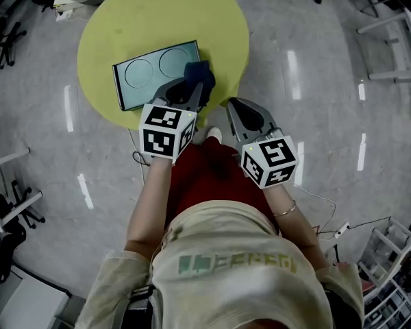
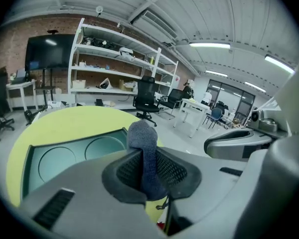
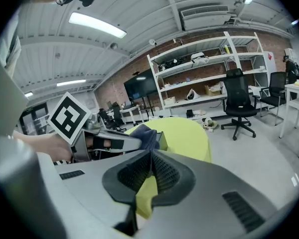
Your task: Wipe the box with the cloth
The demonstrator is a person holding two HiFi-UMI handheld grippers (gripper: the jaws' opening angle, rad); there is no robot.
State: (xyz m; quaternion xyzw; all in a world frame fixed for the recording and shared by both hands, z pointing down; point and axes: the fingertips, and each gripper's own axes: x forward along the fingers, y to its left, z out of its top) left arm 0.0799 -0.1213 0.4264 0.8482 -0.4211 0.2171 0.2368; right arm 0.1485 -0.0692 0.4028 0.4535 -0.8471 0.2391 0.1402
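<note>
**Head view.** One flat, rectangular box [image 1: 147,81], its smooth teal top bearing two round recesses, lies toward 6 o'clock on one round, matte yellow table [image 1: 123,19]. One fuzzy dark-blue cloth [image 1: 200,70] is at the box's 3 o'clock end, pinched between the textured jaws of the left gripper [image 1: 190,91]. The right gripper [image 1: 234,107], at the box's 4 o'clock, is clenched on nothing.

A glossy grey floor [image 1: 315,67] reflects pale streaks of light. A round yellow-green worktop [image 1: 144,19] stands on it. Across the room, a red brick wall [image 2: 20,31] backs tall white shelving [image 2: 119,71], with a black screen [image 2: 49,51] just beside the shelving and a black office chair [image 2: 145,96] in front. Long strip lights [image 2: 209,45] run under a white ribbed ceiling [image 2: 139,4].
</note>
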